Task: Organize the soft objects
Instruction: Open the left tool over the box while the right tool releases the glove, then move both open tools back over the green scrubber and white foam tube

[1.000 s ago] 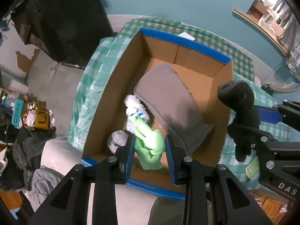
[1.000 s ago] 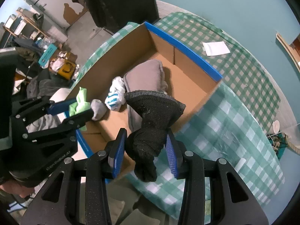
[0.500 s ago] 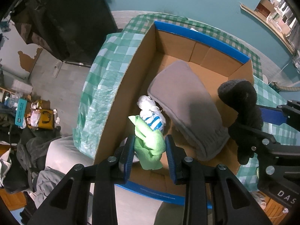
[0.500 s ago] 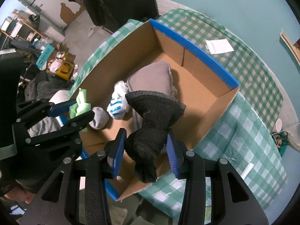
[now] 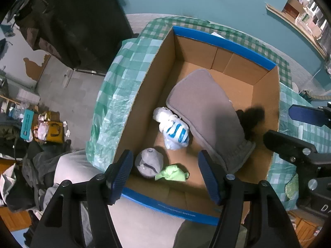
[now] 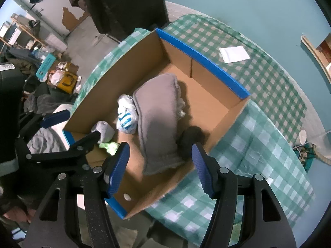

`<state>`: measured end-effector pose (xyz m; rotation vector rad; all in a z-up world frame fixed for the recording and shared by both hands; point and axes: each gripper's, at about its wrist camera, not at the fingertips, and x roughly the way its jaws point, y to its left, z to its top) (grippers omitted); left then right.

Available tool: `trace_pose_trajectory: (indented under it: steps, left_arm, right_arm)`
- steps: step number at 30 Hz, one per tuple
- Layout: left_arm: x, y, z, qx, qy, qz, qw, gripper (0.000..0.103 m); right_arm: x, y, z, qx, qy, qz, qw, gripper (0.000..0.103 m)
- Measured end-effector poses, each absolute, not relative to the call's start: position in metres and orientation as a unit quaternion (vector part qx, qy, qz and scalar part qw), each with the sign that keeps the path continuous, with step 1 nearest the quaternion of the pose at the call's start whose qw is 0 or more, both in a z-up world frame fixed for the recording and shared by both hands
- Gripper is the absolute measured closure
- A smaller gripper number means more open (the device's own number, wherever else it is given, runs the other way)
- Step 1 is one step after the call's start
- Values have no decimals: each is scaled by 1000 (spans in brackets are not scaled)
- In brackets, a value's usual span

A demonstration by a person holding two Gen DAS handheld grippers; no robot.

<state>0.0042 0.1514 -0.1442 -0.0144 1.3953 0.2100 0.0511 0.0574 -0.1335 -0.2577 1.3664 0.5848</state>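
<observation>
Both held items have dropped since the earlier frames: the green cloth (image 5: 172, 172) now lies on the floor of the cardboard box (image 5: 225, 45) beside a grey rolled sock (image 5: 149, 161), and the black knitted item (image 6: 191, 137), blurred and possibly not yet settled, sits by the grey folded towel (image 5: 206, 111). Left gripper (image 5: 166, 173) and right gripper (image 6: 159, 166) have just been opening; jaws stand spread, nothing between them. A white-and-blue bundle (image 5: 175, 132) is also boxed. Something green (image 5: 292, 186) on the checked tablecloth (image 6: 258, 78) appears left to collect.
</observation>
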Motion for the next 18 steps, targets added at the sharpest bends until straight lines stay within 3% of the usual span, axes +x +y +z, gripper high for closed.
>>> trace_pose_trajectory:
  steps: [18]
  left_arm:
    - [-1,110,-120,12,628,76,774,29]
  right_arm:
    - [39,-9,-119,-89,618,243,743,37]
